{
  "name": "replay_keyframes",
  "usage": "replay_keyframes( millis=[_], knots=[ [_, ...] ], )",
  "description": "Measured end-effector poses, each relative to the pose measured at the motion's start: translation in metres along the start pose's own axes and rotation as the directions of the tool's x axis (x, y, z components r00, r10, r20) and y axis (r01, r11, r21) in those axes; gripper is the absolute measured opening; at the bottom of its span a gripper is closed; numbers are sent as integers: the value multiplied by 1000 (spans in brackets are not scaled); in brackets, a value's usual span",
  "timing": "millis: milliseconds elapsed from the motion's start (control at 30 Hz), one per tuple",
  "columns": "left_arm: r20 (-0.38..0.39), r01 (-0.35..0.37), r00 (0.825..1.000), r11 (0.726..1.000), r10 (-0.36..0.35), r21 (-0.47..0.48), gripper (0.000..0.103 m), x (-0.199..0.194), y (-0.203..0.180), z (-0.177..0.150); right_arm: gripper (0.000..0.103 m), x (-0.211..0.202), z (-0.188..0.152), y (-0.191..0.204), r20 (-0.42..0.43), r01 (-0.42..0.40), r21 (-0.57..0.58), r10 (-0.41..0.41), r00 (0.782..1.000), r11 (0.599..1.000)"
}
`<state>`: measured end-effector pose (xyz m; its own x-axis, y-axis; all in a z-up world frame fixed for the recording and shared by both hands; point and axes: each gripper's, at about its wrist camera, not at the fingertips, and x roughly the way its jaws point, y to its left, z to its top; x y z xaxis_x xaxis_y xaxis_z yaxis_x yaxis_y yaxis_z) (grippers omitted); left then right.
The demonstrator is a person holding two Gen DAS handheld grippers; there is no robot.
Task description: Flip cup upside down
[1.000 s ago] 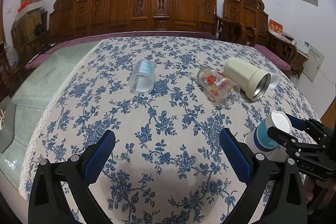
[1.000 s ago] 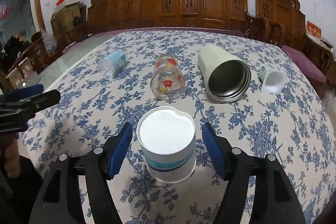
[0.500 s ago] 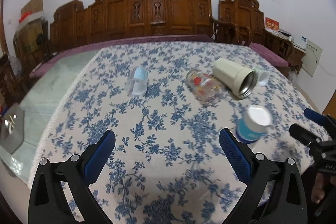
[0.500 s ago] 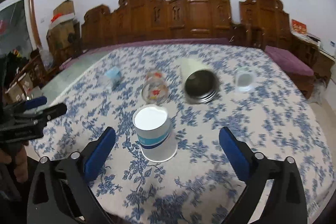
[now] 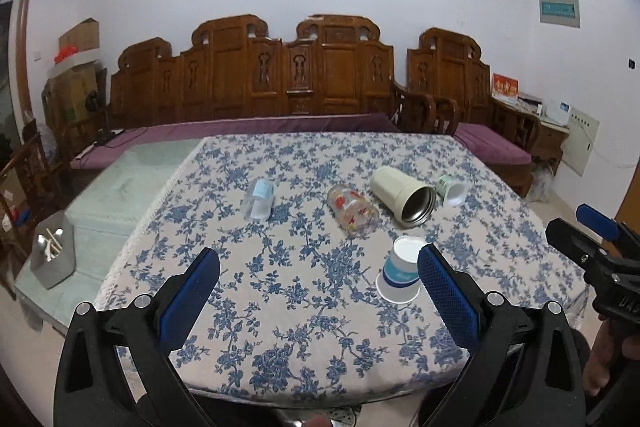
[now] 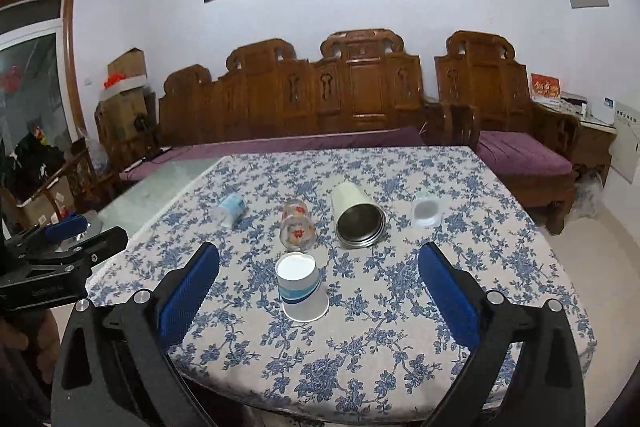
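A white paper cup with a blue band stands upside down on the flowered tablecloth, wide mouth down; it also shows in the left wrist view. My right gripper is open and empty, held back from the cup near the table's front edge. My left gripper is open and empty, also back over the front edge. Each gripper shows in the other's view: the right one and the left one.
Lying on their sides behind the paper cup are a clear plastic cup, a printed glass, a cream steel tumbler and a small cup. A grey holder stands at the left. Carved wooden seats line the wall.
My right gripper opened, let go of the paper cup, which now stands upside down on the cloth. Both grippers pulled back and up from the table.
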<state>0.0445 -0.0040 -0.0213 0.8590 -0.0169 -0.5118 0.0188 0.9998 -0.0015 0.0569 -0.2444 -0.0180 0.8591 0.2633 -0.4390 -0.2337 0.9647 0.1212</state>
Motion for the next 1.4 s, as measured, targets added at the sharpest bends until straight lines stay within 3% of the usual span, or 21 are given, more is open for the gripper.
replay_keyframes(
  millis=[233, 1400],
  knots=[
    [12, -7, 1000, 1000, 7, 7, 95, -14, -3, 0, 100, -15, 1, 3, 20, 11, -9, -11, 1000, 1000],
    [33, 3, 999, 1000, -3, -21, 95, -20, 1, -3, 100, -15, 0, 6, 18, 20, -9, -20, 1000, 1000]
  ],
)
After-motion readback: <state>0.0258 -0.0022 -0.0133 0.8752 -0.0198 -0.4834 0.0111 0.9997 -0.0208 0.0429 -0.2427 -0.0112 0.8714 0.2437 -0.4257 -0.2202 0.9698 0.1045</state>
